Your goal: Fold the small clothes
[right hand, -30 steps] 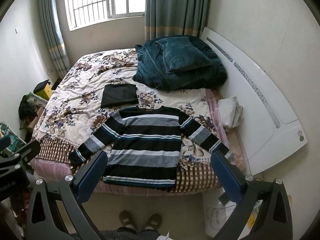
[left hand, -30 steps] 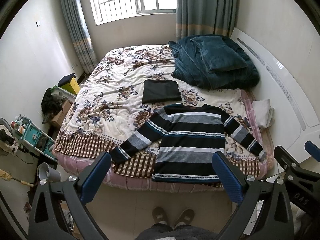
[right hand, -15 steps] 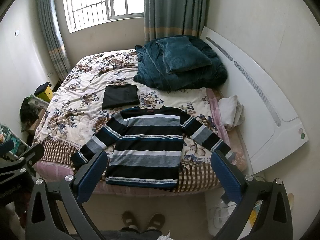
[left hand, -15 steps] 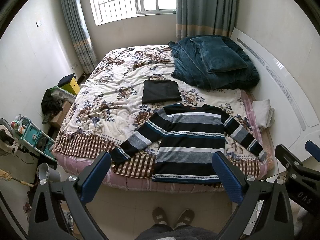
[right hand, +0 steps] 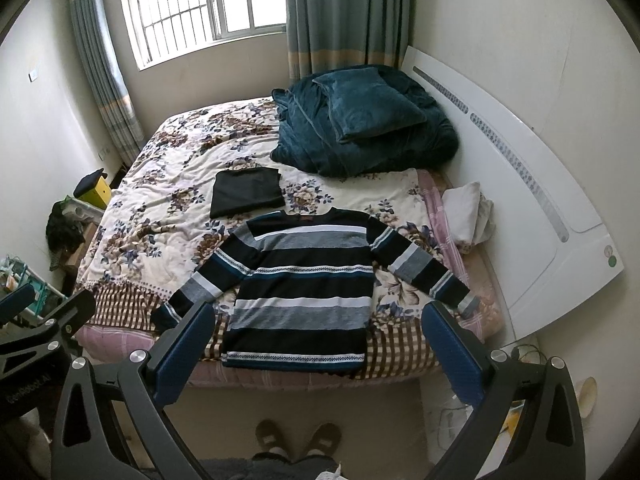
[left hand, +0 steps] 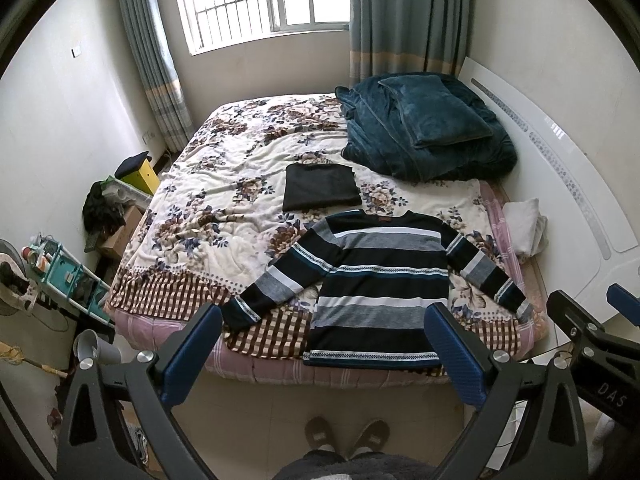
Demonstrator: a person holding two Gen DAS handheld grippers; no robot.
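Both jaws apart, empty: left gripper [left hand: 324, 354], right gripper [right hand: 318, 354]. Ahead: striped knit long-sleeved sweater [left hand: 380, 280], flat. Soft, light, probably limp; best pinched at sleeve cuffs.

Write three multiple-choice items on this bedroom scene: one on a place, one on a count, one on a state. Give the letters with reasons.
1. Where does the folded black garment lie?
A. beyond the sweater's collar
B. on the floor
C. on the teal bedding

2. How many sleeves of the striped sweater are spread out?
A. none
B. one
C. two

3. What state are the two tools in?
A. both open, holding nothing
B. both shut on the sweater
C. left shut on a sleeve

Key: 1 A, it rests on the floral quilt just past the neckline. 2 C, both sleeves angle outward from the flat body. 3 A, the left tool and right tool have pads wide apart, short of the bed.
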